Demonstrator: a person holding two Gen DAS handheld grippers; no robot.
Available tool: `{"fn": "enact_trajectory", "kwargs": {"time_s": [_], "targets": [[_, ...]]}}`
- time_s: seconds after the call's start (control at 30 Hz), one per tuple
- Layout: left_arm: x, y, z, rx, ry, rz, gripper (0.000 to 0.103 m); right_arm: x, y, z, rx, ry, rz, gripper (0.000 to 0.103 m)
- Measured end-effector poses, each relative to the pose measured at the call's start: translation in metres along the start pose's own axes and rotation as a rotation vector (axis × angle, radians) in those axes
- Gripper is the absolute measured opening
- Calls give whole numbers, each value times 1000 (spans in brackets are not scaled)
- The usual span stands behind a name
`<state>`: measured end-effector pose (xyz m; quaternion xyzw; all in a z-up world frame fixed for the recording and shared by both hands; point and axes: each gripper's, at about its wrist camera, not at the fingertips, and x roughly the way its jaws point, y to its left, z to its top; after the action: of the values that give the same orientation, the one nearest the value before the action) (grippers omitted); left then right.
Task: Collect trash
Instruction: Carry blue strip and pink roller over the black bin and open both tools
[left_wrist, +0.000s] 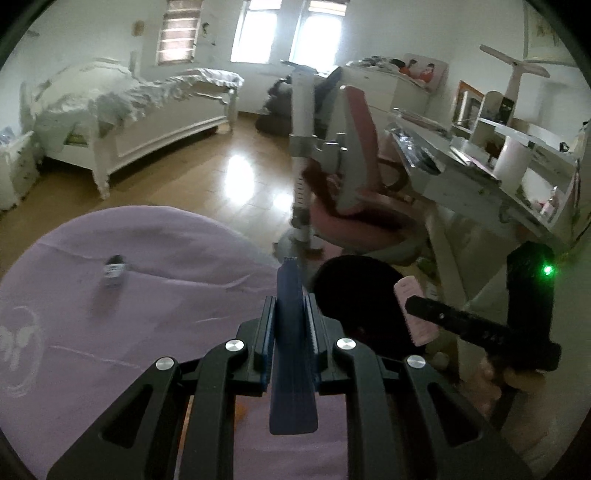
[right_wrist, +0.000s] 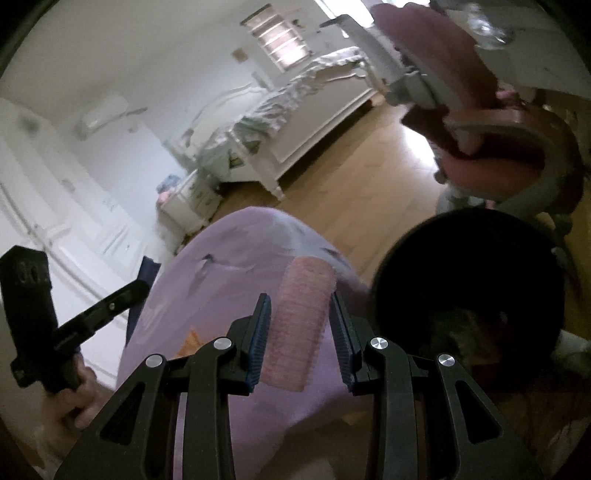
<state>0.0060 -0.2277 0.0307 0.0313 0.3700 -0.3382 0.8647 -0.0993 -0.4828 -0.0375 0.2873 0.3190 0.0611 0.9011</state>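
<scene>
Nearest the left wrist camera, the left gripper (left_wrist: 290, 325) is seen closed on a flat dark-blue wrapper (left_wrist: 291, 354), which is clamped edgewise between the two pads and stands out beyond the fingertips as a narrow serrated tip. Nearest the right wrist camera, the right gripper (right_wrist: 301, 328) is seen closed on a pink ribbed cylinder (right_wrist: 301, 325), held lengthwise between the pads with its rounded end projecting past the fingertips.

Beneath both grippers a lilac cloth surface (left_wrist: 110, 314) is recorded. On it, well to the left of the left gripper, a small dark item with a white label (left_wrist: 113, 269) is lying; its kind cannot be told because of blur.

Just beyond and to the right of each gripper, a round black bin (right_wrist: 469, 295) is noted, with mixed contents dimly visible inside in the right wrist view. In the left wrist view the right gripper, with its pink load, is seen at the bin's right edge; a green light (left_wrist: 547, 270) is lit on its body.

Further off, a pink swivel chair (left_wrist: 354, 173) is placed on a wooden floor (left_wrist: 207, 177), beside a cluttered white desk (left_wrist: 480, 173). Farthest, a white bed (left_wrist: 147, 110) with rumpled covers is set under bright windows (left_wrist: 291, 29).
</scene>
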Motion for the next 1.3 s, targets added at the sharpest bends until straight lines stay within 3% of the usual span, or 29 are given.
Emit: {"fn": "enact_trajectory", "kwargs": {"time_s": [0.67,1.1,1.23,1.27,1.3], "targets": [[121,-85,25,80,155,-181,16,-5,-103,-5,176,-15,-92,33],[177,-129,27,133,208,-229,17,4,-138,-6,240,-1,-152,34],[185,-137,31,156,215,-224,20,3,-145,-4,254,-10,-179,40],[187,-139,31,160,219,-221,29,2,-147,-4,259,-11,-182,48],[186,-139,32,161,215,-213,51,0,-148,-4,264,-17,-185,55]]}}
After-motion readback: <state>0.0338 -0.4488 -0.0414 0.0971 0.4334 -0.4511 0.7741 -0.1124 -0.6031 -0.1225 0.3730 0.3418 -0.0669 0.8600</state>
